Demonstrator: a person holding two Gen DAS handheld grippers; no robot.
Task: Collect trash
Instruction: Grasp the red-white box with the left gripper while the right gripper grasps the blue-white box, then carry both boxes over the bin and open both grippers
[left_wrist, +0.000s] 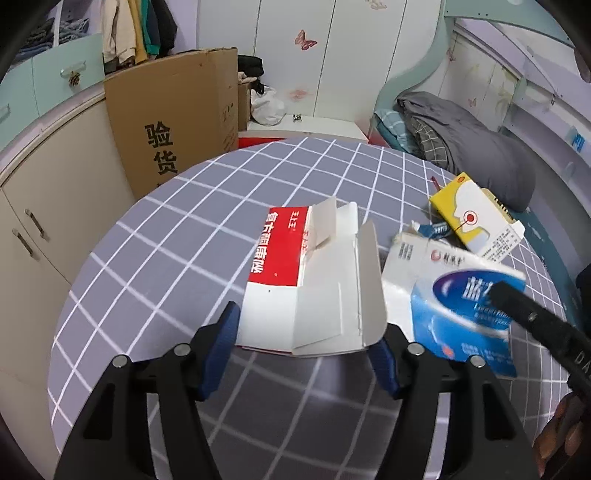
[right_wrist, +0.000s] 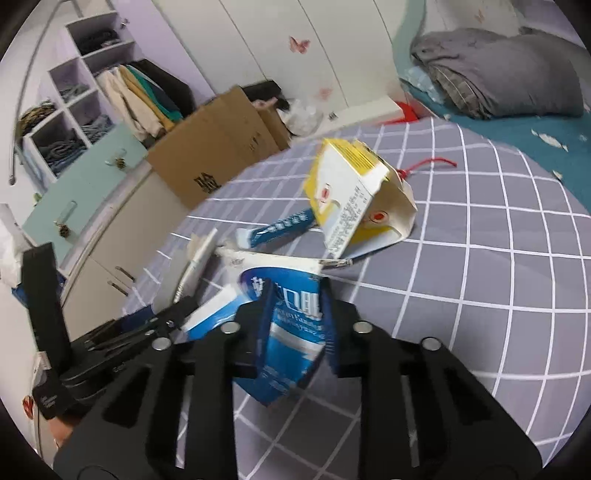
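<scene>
An opened red and white carton (left_wrist: 295, 280) lies on the grey checked table (left_wrist: 177, 236). My left gripper (left_wrist: 306, 332) is open with its blue pads on either side of the carton's near end. My right gripper (right_wrist: 297, 306) is shut on a blue and white carton (right_wrist: 291, 332), which also shows in the left wrist view (left_wrist: 458, 314). A yellow and white carton (right_wrist: 351, 199) and a blue toothpaste tube (right_wrist: 277, 229) lie beyond it. The yellow carton also shows in the left wrist view (left_wrist: 476, 218).
A large cardboard box (left_wrist: 173, 114) stands against cabinets (left_wrist: 48, 214) left of the table. A bed with a grey quilt (left_wrist: 469, 147) is at the right. A red string (right_wrist: 428, 164) lies near the yellow carton. A white plastic bag (left_wrist: 267, 105) sits at the back.
</scene>
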